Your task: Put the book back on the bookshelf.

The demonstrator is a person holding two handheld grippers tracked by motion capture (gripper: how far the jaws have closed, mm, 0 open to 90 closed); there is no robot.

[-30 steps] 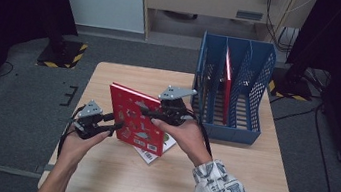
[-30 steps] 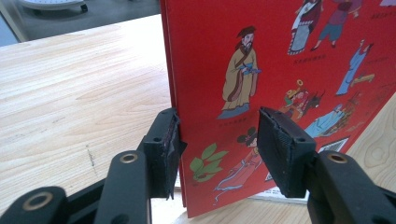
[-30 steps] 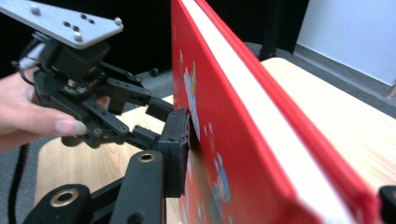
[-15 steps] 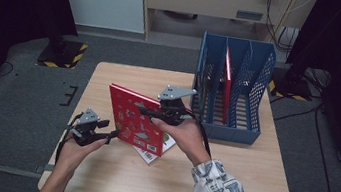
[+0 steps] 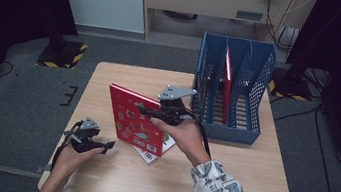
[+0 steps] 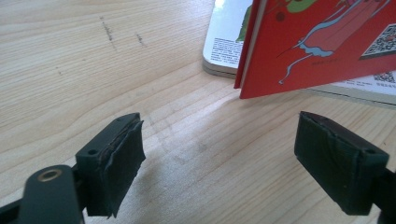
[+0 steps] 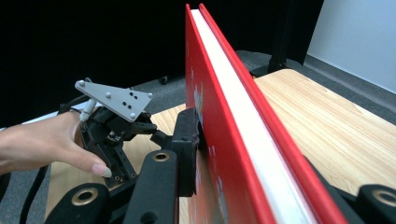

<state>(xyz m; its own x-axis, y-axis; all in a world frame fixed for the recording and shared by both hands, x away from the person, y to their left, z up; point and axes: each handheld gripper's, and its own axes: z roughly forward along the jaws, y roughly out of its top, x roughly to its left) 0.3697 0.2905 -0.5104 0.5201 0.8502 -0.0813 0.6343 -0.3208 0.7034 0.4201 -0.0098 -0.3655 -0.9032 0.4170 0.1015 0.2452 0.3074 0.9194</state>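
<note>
Off comes the left hand-held gripper (image 5: 110,145): a second ago it was up against the near edge of the red book (image 5: 136,119), and now it has dropped back toward the person's side of the counter (image 5: 246,187), well apart from the cover. In the left gripper view its jaws stand wide apart with nothing but bare wood between them, the book's lower corner (image 6: 247,91) hanging ahead of them.

Biggest thing on the far right of the counter, the blue file rack (image 5: 229,91), has not budged, and one red book (image 5: 226,86) stands in its middle compartment.

So the red book is a one-handed carry now. It stands upright near the middle of the counter, tilted a touch, lower edge over the flat white booklet (image 5: 153,150) lying beneath it; I can't tell whether the two touch. The right hand-held gripper (image 5: 145,109) is clamped on its upper edge, and the right gripper view shows one black pad (image 7: 189,149) pressed flat to the red cover with the white page block (image 7: 243,116) running away between the jaws.

My read: the handover is done, and the book looks set for a slot in the rack, grip holding alone.
</note>
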